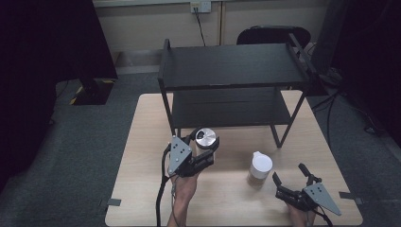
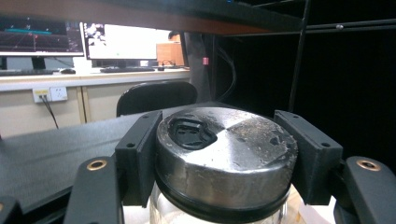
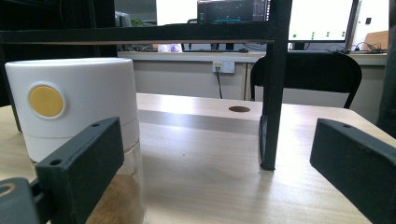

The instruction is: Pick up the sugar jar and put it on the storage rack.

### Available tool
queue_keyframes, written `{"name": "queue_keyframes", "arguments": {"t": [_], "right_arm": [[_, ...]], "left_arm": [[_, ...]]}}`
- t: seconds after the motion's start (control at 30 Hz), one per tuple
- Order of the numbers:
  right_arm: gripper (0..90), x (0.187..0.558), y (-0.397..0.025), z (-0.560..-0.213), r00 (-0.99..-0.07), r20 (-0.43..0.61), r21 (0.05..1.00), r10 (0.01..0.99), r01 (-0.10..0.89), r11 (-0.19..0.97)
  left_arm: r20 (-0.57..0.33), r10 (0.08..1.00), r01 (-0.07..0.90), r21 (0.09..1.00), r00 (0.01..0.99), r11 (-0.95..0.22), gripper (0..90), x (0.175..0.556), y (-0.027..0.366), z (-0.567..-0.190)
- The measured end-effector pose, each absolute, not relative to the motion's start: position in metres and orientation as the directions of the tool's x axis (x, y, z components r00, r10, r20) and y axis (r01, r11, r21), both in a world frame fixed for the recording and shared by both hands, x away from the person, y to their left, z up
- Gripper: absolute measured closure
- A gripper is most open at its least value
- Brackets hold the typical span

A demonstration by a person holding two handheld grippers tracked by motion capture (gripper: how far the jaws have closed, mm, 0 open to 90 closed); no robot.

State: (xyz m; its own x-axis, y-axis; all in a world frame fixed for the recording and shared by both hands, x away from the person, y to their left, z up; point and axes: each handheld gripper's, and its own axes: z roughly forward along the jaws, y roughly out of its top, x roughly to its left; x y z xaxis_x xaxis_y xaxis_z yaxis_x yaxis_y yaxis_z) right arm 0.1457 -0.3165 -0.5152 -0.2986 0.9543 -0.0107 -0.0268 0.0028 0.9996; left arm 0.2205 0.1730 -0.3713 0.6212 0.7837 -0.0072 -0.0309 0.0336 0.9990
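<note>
A glass jar with a round steel lid is held off the table in front of the black shelf rack. My left gripper is shut on it, one pad pressed to each side of the lid. A second jar with a tall white cap and brown contents stands on the wooden table. My right gripper rests open near the table's front right, just right of that jar, nothing between its pads.
The two-tier black rack takes up the table's back half; one front leg stands ahead of my right gripper. A black chair sits behind the table. Bare tabletop lies between the two hands.
</note>
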Motion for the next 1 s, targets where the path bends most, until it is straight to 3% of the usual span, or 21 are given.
{"name": "queue_keyframes", "arguments": {"t": [0.2,0.53,1.0], "right_arm": [[1.6,0.146,-0.317,-0.515,-0.299,-0.01,1.0,0.954,-0.027,0.003],[1.5,0.146,-0.317,-0.515,-0.301,-0.011,1.0,0.954,-0.027,0.003],[1.5,0.146,-0.317,-0.515,-0.302,-0.011,1.0,0.953,-0.027,0.003]], "left_arm": [[-0.006,0.766,-0.044,0.998,0.643,0.045,35.4,0.228,0.174,-0.356],[0.072,0.751,-0.086,0.996,0.656,-0.02,35.4,0.237,0.166,-0.32],[0.046,0.749,-0.086,0.996,0.661,0.015,35.4,0.258,0.173,-0.266]]}}
